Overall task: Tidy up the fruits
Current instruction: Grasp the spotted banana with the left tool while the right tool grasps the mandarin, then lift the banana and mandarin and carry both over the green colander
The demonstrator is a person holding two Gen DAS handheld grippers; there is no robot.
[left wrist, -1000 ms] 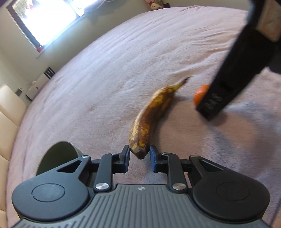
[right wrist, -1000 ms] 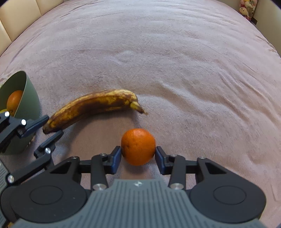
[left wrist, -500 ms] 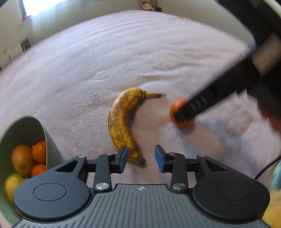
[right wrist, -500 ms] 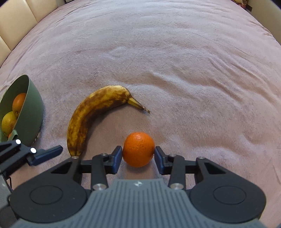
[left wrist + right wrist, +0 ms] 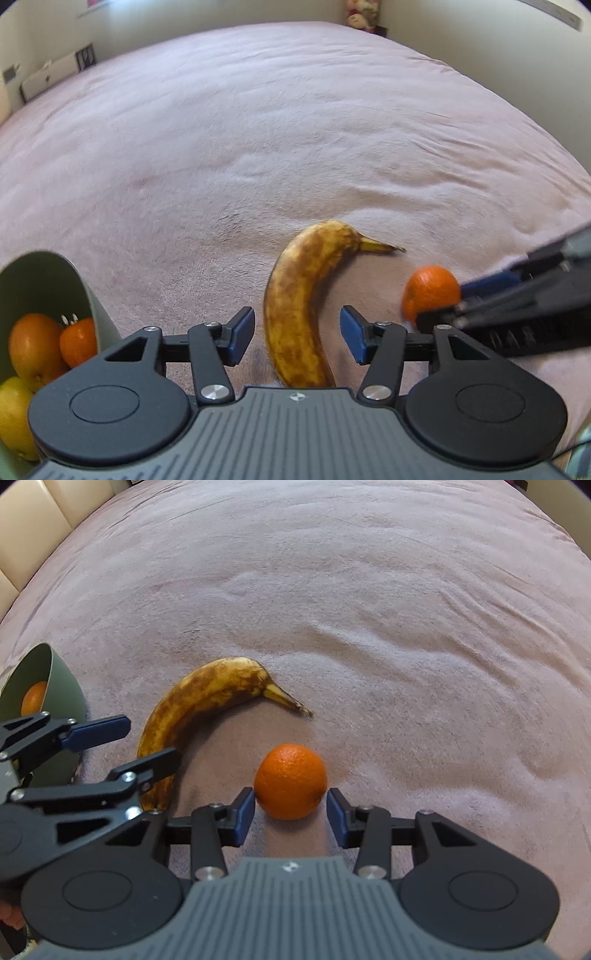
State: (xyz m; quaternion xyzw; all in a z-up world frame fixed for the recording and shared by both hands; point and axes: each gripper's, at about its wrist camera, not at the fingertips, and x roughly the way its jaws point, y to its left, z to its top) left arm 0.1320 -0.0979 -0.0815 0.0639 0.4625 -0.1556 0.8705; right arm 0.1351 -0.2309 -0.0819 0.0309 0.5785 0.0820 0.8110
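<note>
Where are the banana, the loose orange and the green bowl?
banana (image 5: 295,306): left wrist view, mid-body.
loose orange (image 5: 290,781): right wrist view, centre of peel.
green bowl (image 5: 88,299): left wrist view, right rim.

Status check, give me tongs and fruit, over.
Left tongs opening, astride banana, pads clear. Right tongs opening around orange on the bedspread. Green bowl left, nothing blocking.

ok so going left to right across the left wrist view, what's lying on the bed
green bowl of fruit → banana → orange → right gripper, reaching in from the right edge around the orange
</note>
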